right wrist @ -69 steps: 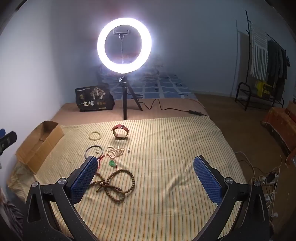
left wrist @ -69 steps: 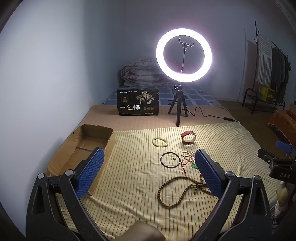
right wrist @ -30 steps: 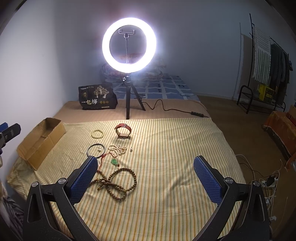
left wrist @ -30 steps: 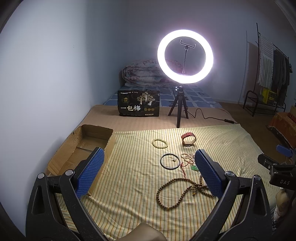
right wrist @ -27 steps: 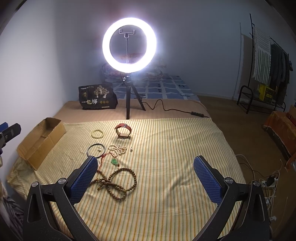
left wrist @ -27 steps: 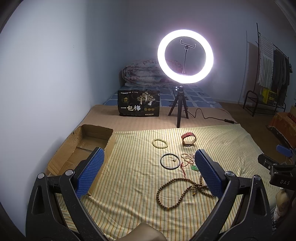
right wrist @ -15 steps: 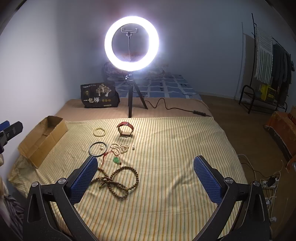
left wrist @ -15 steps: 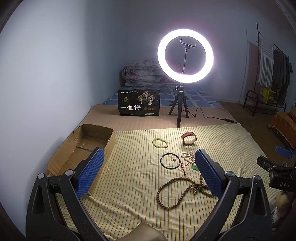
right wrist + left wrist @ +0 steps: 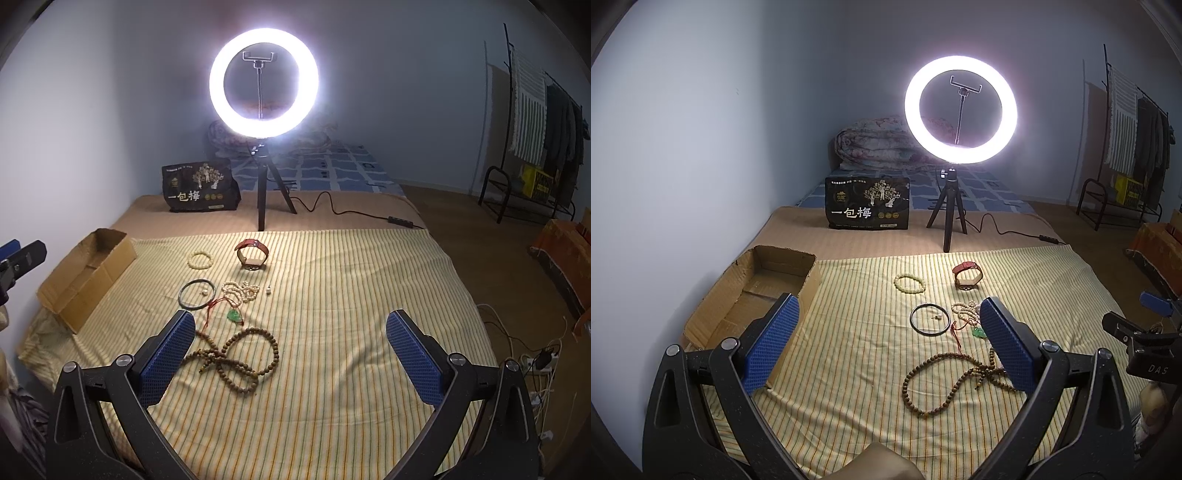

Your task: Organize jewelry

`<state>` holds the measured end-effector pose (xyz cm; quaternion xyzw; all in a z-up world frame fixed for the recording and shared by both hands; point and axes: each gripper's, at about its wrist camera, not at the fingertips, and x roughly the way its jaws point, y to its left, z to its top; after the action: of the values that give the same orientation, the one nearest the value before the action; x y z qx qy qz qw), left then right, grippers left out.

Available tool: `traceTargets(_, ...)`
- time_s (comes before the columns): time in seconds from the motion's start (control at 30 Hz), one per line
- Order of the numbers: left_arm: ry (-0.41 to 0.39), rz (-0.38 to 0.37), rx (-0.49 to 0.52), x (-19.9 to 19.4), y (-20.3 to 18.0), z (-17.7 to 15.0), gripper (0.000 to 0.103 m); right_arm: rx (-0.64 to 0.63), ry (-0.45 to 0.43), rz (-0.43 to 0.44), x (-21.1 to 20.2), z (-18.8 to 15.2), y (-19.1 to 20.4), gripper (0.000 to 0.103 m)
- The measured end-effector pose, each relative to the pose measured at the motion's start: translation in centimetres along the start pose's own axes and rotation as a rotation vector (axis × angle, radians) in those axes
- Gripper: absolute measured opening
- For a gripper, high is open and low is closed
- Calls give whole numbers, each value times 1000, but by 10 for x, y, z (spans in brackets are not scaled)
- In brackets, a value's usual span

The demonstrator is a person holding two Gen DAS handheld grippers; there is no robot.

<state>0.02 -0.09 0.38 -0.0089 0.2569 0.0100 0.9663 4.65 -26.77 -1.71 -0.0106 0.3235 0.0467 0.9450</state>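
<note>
I am holding my left gripper wide open with nothing in it, hovering over the striped bedsheet, and my right gripper is spread just as wide and is equally empty.

The jewelry is lying in a loose cluster on the sheet. Nearest to me, the long wooden bead necklace is coiling in loops, just beside my right gripper's left finger. Farther off, a green pendant on a red cord is resting near a dark bangle and a pile of pale pearl beads. Beyond those, a cream bead bracelet and a red-strapped watch are sitting side by side.

An open cardboard box is waiting at the sheet's left edge. A glowing ring light on a tripod and a black printed bag are standing at the far end.
</note>
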Motion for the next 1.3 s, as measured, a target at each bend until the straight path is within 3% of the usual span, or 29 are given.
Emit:
traceTargets(0.93, 86, 39, -4, 37, 5, -5, 100, -32, 34, -18, 23, -2, 5, 103)
traceTargets(1.23, 184, -26, -7, 54, 14, -3, 100, -133, 52, 61, 43, 14, 3, 103)
traceTargets(1.3, 185, -25, -2, 58, 16, 1, 93, -198, 84, 108, 55, 16, 8, 103)
